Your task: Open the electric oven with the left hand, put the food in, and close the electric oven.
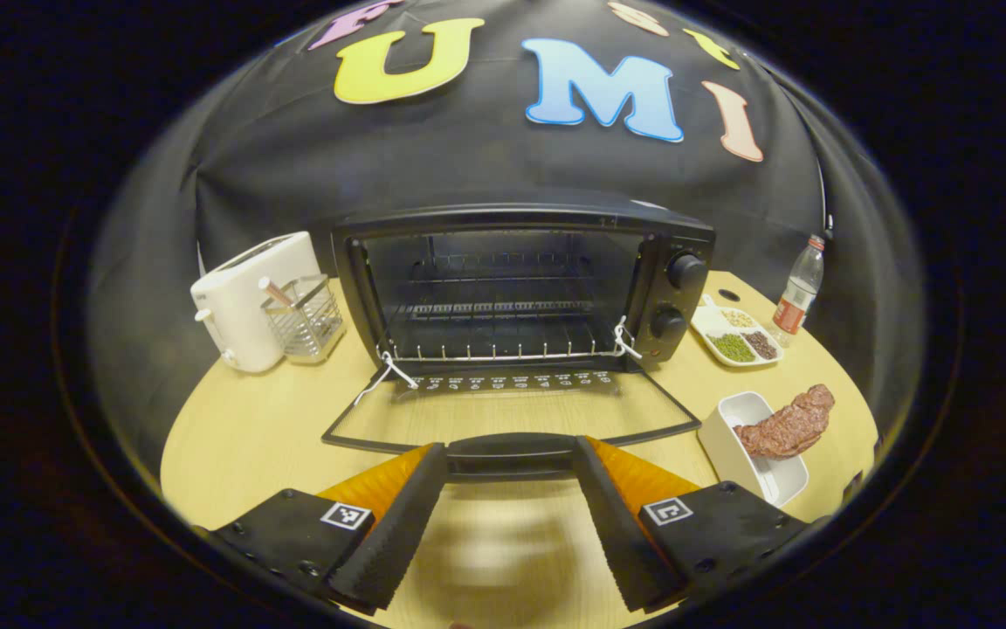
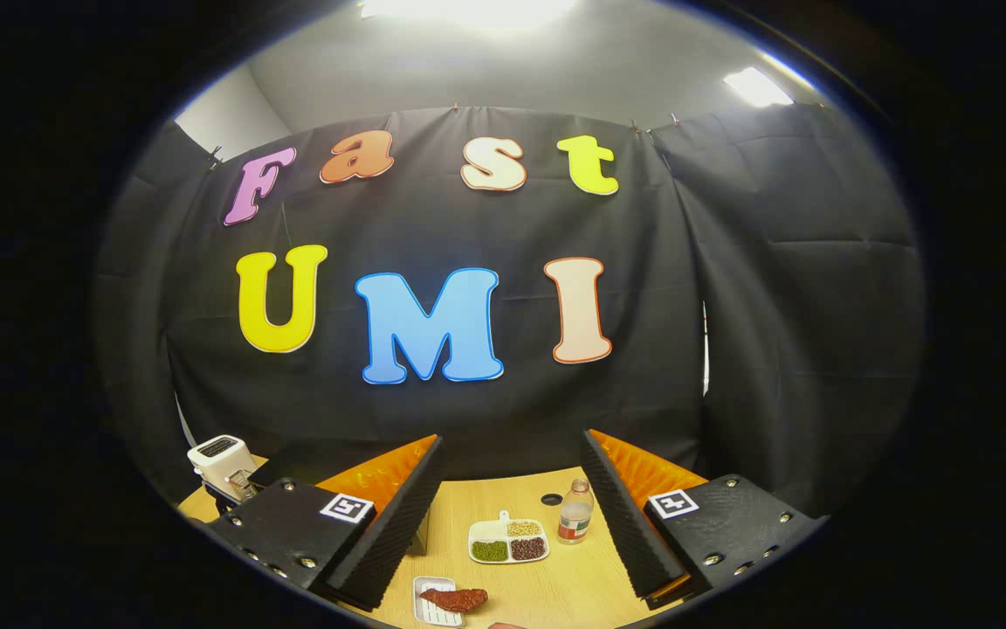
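Observation:
The black electric oven (image 1: 520,288) stands at the back of the round wooden table with its glass door (image 1: 512,406) folded down flat. The wire rack inside is bare. My left gripper (image 1: 512,447) is open, and the door's black handle (image 1: 512,459) lies crosswise between its fingertips. The food, a brown slab of meat (image 1: 787,424), rests across a white rectangular tray (image 1: 752,411) to the right of the door. My right gripper (image 2: 512,437) is held high and open with nothing between its fingers. Far below it lie the meat (image 2: 455,598) and its tray (image 2: 426,611).
A white toaster (image 1: 245,301) and a wire basket (image 1: 304,319) stand left of the oven. To its right are a divided dish of beans (image 1: 737,336) and a plastic bottle (image 1: 800,288). The right gripper view also shows the dish (image 2: 510,540), bottle (image 2: 575,511) and toaster (image 2: 222,463).

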